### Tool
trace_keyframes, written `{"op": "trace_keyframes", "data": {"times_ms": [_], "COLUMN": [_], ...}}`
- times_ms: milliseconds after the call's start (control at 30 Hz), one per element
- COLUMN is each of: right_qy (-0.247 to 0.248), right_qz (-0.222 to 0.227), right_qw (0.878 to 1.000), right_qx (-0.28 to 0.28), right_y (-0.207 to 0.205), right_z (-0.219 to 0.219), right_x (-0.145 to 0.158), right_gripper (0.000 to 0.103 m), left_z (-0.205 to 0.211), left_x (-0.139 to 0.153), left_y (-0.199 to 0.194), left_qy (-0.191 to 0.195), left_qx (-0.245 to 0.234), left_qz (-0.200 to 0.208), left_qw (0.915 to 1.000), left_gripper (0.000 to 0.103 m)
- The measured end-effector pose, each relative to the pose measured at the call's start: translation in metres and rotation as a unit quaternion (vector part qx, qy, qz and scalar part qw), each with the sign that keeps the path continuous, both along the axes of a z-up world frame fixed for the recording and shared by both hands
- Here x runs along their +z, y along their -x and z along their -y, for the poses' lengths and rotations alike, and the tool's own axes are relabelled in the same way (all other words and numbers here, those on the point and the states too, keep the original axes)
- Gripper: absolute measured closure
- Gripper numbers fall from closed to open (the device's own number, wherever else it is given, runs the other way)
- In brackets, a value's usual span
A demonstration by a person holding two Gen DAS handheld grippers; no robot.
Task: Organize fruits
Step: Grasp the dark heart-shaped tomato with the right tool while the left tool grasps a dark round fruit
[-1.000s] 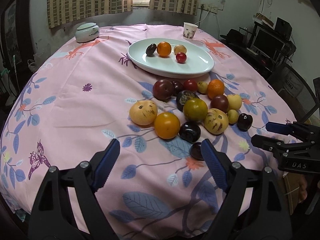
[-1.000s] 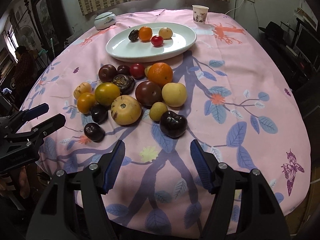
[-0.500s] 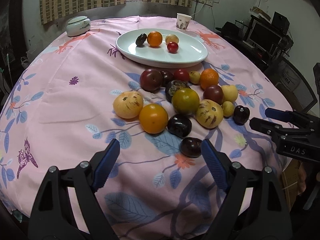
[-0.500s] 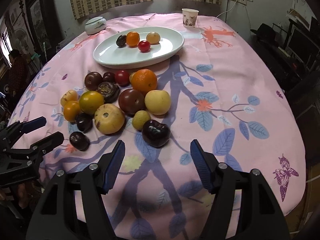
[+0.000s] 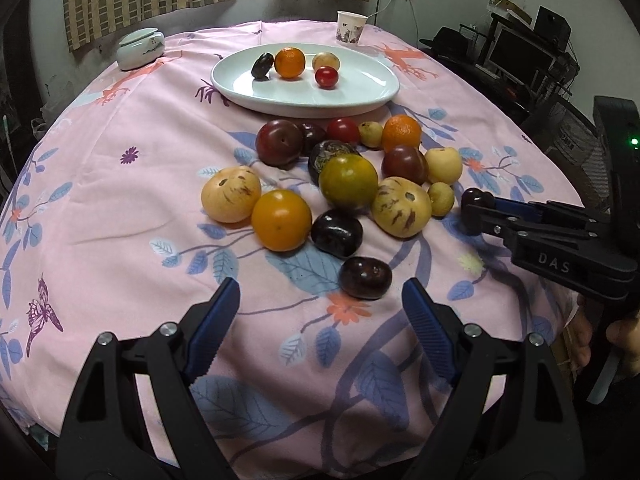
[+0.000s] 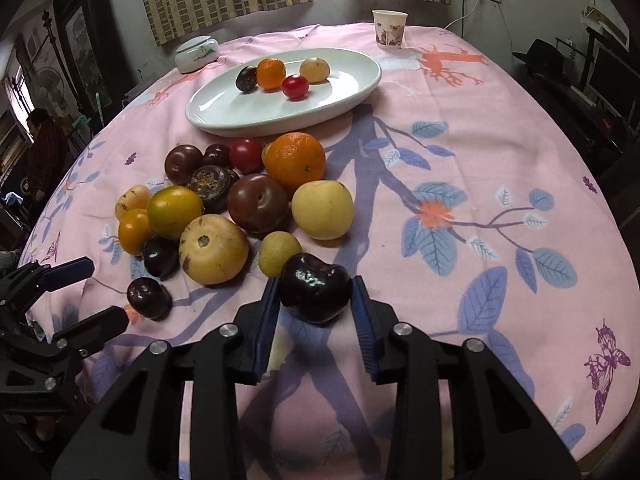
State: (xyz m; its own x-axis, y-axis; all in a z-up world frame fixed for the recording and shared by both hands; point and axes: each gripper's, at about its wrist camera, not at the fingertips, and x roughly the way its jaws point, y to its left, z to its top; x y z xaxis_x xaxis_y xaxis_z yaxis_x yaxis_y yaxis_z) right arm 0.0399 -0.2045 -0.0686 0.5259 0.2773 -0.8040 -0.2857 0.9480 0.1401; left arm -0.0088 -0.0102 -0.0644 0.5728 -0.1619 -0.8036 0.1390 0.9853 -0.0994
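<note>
Nearest, the right hand-held gripper (image 6: 314, 294) is closing its jaws on a dark plum (image 6: 313, 287) that sits on the bench (image 6: 500, 140), pads at its sides; the left hand-held gripper (image 5: 320, 316) hangs wide and empty just short of another dark plum (image 5: 365, 278). Beyond them, a pile of fruit (image 5: 348, 180) waits unsorted. Farthest, the white plate (image 5: 360, 92) holds only four fruits, so most of the work remains. Whether the plum is lifted I cannot tell.

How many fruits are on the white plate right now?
4, clustered at the far end of the white plate: a dark plum outermost, an orange beside it, a pale yellow fruit next, and a red tomato in front. None seem hidden.
</note>
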Motion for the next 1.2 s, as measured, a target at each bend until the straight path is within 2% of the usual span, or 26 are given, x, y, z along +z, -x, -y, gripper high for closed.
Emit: {"op": "trace_keyframes", "data": {"times_ms": [233, 267, 300, 333, 467, 533, 733, 1200], "right_qy": [-0.008, -0.010, -0.015, -0.018, -0.030, -0.034, -0.041, -0.038], "right_qz": [0.027, 0.028, 0.027, 0.025, 0.022, 0.022, 0.025, 0.028], "right_qw": [1.000, 0.999, 0.999, 0.999, 0.999, 0.999, 0.999, 0.999], "right_qx": [-0.012, -0.013, -0.016, -0.017, -0.015, -0.010, 0.003, 0.013], "right_y": [0.027, 0.028, 0.030, 0.030, 0.032, 0.034, 0.040, 0.045], "right_z": [0.019, 0.022, 0.026, 0.028, 0.033, 0.032, 0.023, 0.007], "right_x": [0.021, 0.022, 0.022, 0.022, 0.020, 0.020, 0.023, 0.029], "right_gripper": [0.066, 0.066, 0.066, 0.066, 0.066, 0.066, 0.066, 0.066], "left_z": [0.019, 0.021, 0.023, 0.024, 0.022, 0.022, 0.025, 0.006], "left_x": [-0.010, -0.012, -0.014, -0.017, -0.018, -0.015, -0.002, 0.018], "left_y": [-0.011, -0.012, -0.013, -0.014, -0.016, -0.015, -0.004, 0.009], "left_qy": [0.003, -0.002, -0.004, -0.003, 0.003, 0.010, 0.001, 0.028], "left_qx": [-0.007, -0.005, -0.004, -0.003, 0.008, 0.006, 0.005, 0.009], "left_qz": [-0.010, -0.010, -0.014, -0.021, -0.016, -0.013, 0.010, 0.039], "left_qw": [0.9999, 0.9999, 0.9999, 0.9998, 0.9998, 0.9998, 0.9999, 0.9988], "left_gripper": [0.020, 0.027, 0.046, 0.058, 0.062, 0.072, 0.072, 0.072]}}
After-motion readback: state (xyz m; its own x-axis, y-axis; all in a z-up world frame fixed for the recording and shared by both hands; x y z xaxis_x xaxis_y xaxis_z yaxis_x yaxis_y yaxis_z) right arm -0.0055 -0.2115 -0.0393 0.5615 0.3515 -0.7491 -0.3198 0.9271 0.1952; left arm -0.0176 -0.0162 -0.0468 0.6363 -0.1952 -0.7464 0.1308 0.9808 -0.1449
